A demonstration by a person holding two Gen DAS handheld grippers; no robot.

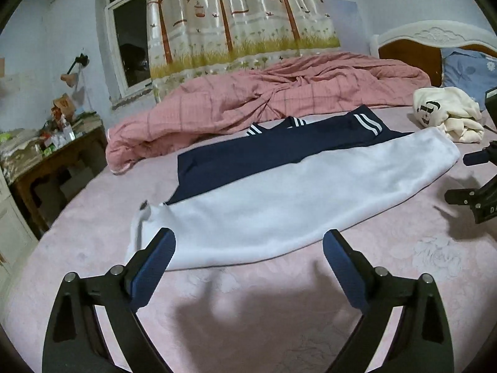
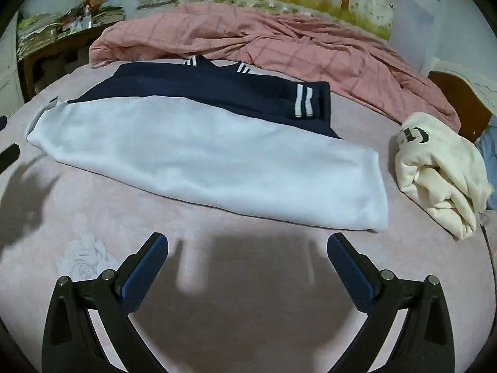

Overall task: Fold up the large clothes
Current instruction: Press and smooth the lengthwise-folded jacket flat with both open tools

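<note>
A large navy and white garment (image 1: pixel 279 199) lies partly folded on the pink bed sheet (image 1: pixel 93 239), white inner side up, navy part with white-striped cuffs (image 1: pixel 368 123) behind it. It also shows in the right wrist view (image 2: pixel 198 152). My left gripper (image 1: pixel 248 248) is open and empty, hovering over the garment's near edge toward its left end. My right gripper (image 2: pixel 248 248) is open and empty above the bare sheet (image 2: pixel 248 310), just short of the garment's near edge. The right gripper also shows at the right edge of the left wrist view (image 1: pixel 469 177).
A crumpled pink quilt (image 1: pixel 264 99) lies along the far side of the bed. A folded cream garment (image 2: pixel 441 171) sits at the right near the headboard (image 1: pixel 410 49) and a blue pillow (image 1: pixel 472 71). A cluttered wooden table (image 1: pixel 49 152) stands left of the bed.
</note>
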